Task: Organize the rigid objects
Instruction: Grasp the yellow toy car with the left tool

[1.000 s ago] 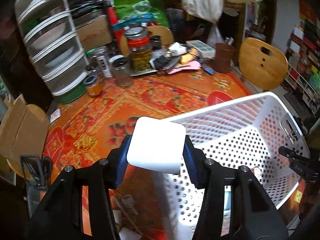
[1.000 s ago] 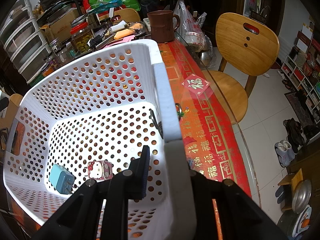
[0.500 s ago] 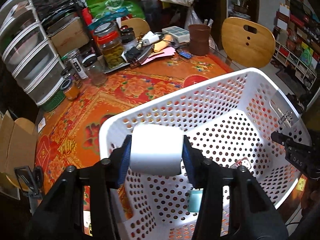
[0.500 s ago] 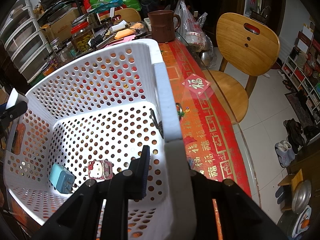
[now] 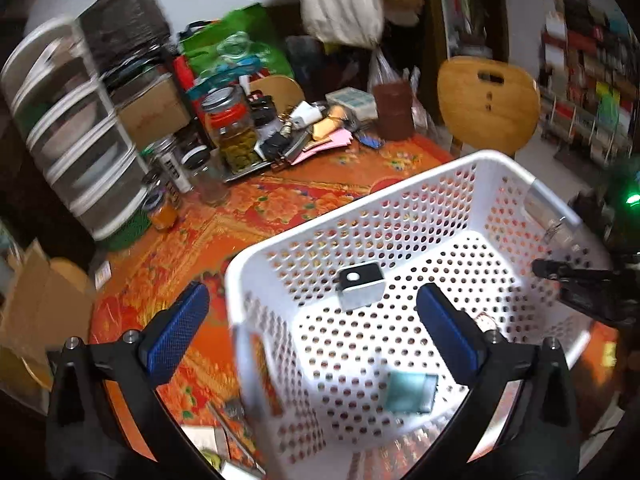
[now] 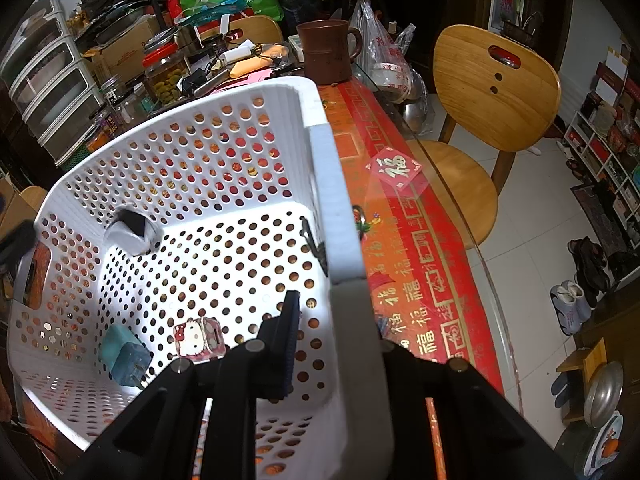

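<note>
A white perforated basket (image 5: 500, 164) (image 6: 332, 184) stands on the red-patterned table. My left gripper (image 5: 311, 296) hangs over the basket's near corner, its jaws opening wide with nothing pressed between the blue pads. A small white box with a dark face (image 5: 360, 286) (image 6: 130, 230) is loose inside the basket by the far wall, apart from the pads. On the basket floor lie a blue charger (image 5: 410, 392) (image 6: 122, 354) and a pink cartoon-cat item (image 6: 198, 338). My right gripper (image 6: 340, 320) is shut on the basket's side wall.
Jars (image 5: 236, 136), clear stacked drawers (image 5: 76, 140) and loose clutter crowd the table's far side. A brown mug (image 6: 328, 52) stands beyond the basket. A wooden chair (image 6: 496, 92) sits beside the table's glass edge. A cardboard box (image 5: 36, 308) is at the left.
My left gripper carried the white box from outside the basket to over it, then opened. The box has dropped into the basket. The right gripper kept its hold and stayed still.
</note>
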Motion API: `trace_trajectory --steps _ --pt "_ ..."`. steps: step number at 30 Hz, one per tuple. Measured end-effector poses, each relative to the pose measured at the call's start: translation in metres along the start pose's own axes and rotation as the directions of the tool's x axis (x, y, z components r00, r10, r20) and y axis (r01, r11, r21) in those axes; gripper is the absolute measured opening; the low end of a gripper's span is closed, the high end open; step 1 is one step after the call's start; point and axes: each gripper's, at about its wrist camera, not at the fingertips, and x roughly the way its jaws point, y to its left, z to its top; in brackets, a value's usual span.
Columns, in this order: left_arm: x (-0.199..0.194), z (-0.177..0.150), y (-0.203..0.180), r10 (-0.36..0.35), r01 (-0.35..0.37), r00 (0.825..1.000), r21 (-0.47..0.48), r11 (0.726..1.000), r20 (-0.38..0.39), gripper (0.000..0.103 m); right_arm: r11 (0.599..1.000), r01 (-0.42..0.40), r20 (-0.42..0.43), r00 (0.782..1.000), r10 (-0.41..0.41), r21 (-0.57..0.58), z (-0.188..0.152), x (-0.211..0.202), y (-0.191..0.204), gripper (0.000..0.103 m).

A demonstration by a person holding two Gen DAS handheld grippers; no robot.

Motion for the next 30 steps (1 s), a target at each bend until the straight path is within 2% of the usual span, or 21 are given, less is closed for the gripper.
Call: trace_trajectory --steps 3,4,6,8,9,10,12,17,22,24,26,30 --pt "-0.041 -0.022 0.047 -0.071 0.076 0.997 -0.137 0.988 0.042 0.102 1.0 0.001 0.0 1.0 -0.001 -0.001 0.0 0.0 0.0 0.019" --pt "-0.051 -0.031 0.061 -0.068 0.074 0.997 -0.159 0.984 0.047 0.102 1.0 0.002 0.0 1.0 -0.002 -0.003 0.0 0.0 0.0 0.019" --pt "-0.065 -0.056 0.091 -0.009 0.014 1.0 -0.184 0.983 0.029 0.102 1.0 0.003 -0.002 1.0 -0.003 -0.005 -0.001 0.0 0.0 0.019" --pt "-0.064 -0.09 0.12 0.069 -0.074 0.997 -0.223 0.972 -0.029 0.102 1.0 0.002 -0.001 1.0 -0.002 -0.006 0.0 -0.001 0.0 0.019" --pt "-0.061 -0.105 0.131 0.078 -0.089 0.996 -0.244 0.966 -0.053 0.102 1.0 0.002 -0.001 1.0 -0.002 -0.005 0.0 -0.001 0.0 0.019" --pt "-0.055 -0.122 0.142 0.07 -0.09 0.994 -0.277 0.957 -0.081 0.102 1.0 0.002 -0.001 1.0 -0.002 -0.005 -0.001 -0.001 0.0 0.019" --pt "-0.043 -0.157 0.162 0.007 -0.047 0.993 -0.349 0.936 -0.115 0.102 1.0 0.001 0.0 1.0 -0.001 -0.005 -0.001 -0.001 -0.001 0.019" --pt "-0.019 -0.207 0.179 -0.025 -0.047 0.986 -0.425 0.904 -0.164 0.099 1.0 0.004 -0.001 1.0 -0.004 -0.006 -0.001 -0.001 -0.001 0.019" --pt "0.006 -0.222 0.161 -0.064 -0.021 0.98 -0.415 0.91 -0.19 0.081 1.0 0.008 -0.004 1.0 -0.008 -0.005 -0.001 -0.001 -0.002 0.019" --pt "0.018 -0.221 0.157 -0.071 -0.022 0.975 -0.412 0.911 -0.209 0.069 1.0 0.008 -0.004 1.0 -0.008 -0.004 -0.001 -0.001 -0.002 0.019" --pt "0.023 -0.221 0.16 -0.099 0.001 0.975 -0.442 0.897 -0.198 0.066 1.0 0.008 -0.005 1.0 -0.008 -0.005 -0.001 -0.001 -0.002 0.019" --pt "0.024 -0.219 0.168 -0.081 -0.021 0.978 -0.473 0.881 -0.194 0.053 1.0 0.01 -0.006 1.0 -0.01 -0.007 -0.001 -0.001 -0.002 0.019"
